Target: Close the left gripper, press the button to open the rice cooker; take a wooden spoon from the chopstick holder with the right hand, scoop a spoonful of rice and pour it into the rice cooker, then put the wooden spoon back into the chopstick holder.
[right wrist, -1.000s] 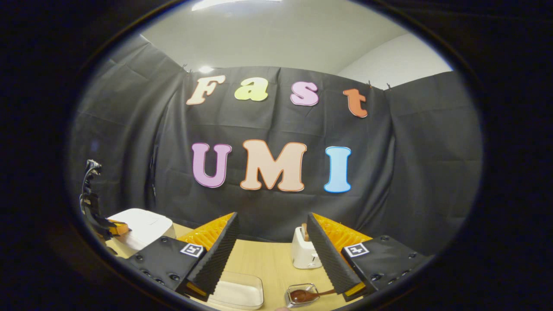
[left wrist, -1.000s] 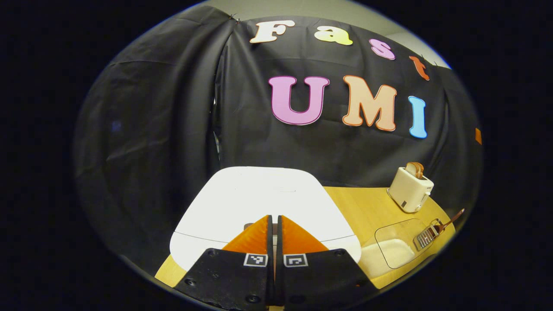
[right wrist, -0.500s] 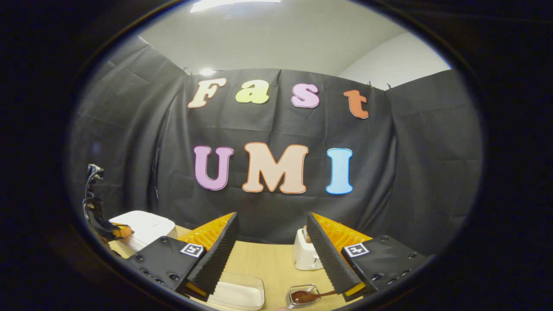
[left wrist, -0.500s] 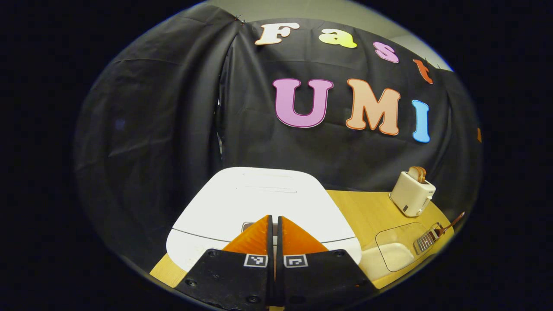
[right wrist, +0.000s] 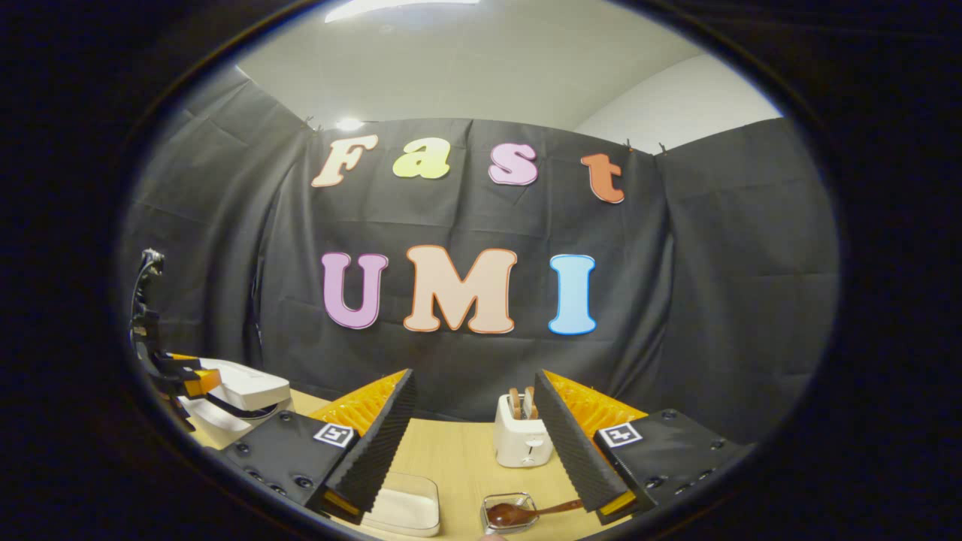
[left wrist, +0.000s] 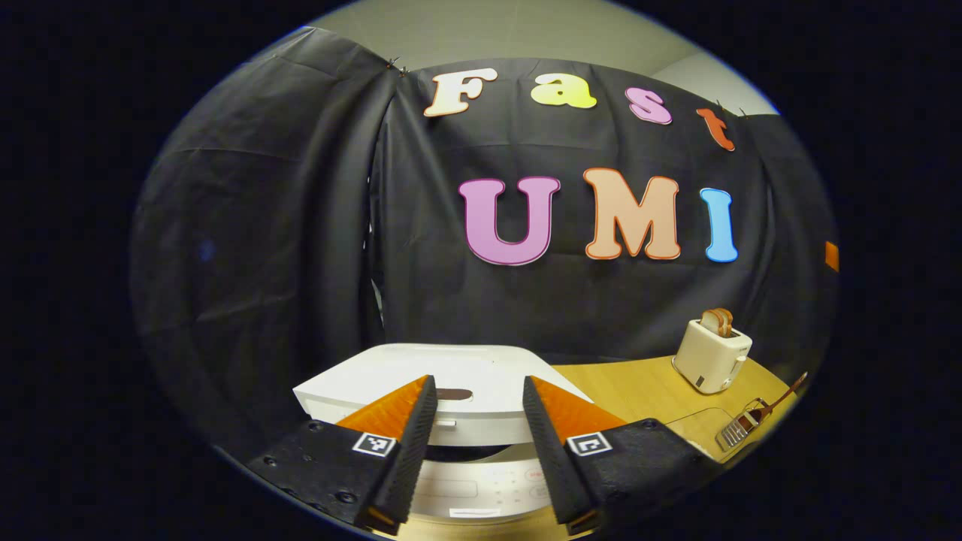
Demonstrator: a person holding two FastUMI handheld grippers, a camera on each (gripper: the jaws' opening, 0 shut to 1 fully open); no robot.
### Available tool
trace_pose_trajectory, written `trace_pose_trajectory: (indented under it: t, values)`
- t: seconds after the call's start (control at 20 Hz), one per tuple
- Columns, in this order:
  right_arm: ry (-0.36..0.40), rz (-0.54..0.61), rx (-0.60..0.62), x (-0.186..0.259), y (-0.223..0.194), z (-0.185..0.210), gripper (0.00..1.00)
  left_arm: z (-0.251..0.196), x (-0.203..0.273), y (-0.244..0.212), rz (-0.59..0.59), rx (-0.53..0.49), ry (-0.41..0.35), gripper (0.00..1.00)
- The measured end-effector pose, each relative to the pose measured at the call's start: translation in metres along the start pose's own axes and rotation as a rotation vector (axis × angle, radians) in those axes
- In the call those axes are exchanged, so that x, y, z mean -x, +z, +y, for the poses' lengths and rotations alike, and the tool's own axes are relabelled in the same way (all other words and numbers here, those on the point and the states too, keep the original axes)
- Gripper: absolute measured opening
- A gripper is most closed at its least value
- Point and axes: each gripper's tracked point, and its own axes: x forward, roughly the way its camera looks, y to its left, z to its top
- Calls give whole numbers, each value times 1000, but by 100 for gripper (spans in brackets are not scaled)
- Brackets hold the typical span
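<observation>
Rice cooker (left wrist: 451,421) first: its lid (left wrist: 421,387) has popped up since half a second ago, when it sat flat and shut under my left gripper. A dark gap now runs between the raised lid and the control panel below it, and from the right gripper view I see the cooker (right wrist: 225,402) at the far left with the lid tilted up off the body. My left gripper (left wrist: 473,458) has changed too: its fingers were pressed together a moment back and now stand apart, holding nothing, drawn back just in front of the cooker. I judge the button press has done its job and the opening step is met, though the lid looks only partly raised.

My right gripper (right wrist: 473,451) stands wide with nothing in it, much as before. Just below it the wooden spoon (right wrist: 518,513) rests in the chopstick holder (right wrist: 505,507), bowl end in the holder and handle running right. Left of that sits the clear rice box (right wrist: 402,507). A toaster (right wrist: 520,436) stands farther back on the table (right wrist: 458,458).

Nothing blocks the way to the spoon. The lid's low angle may crowd the pour.
</observation>
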Motion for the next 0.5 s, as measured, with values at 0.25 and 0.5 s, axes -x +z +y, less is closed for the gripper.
trace_pose_trajectory:
  t: [0.25, 0.5]
  values:
    - [-14, 3, -1, 0, -13, -15, 100, -5, 11, 34, -85, -35, 30, 94]
    - [-43, 40, -15, -8, -50, -43, 98, -20, 29, 54, -125, -17, 0, 94]
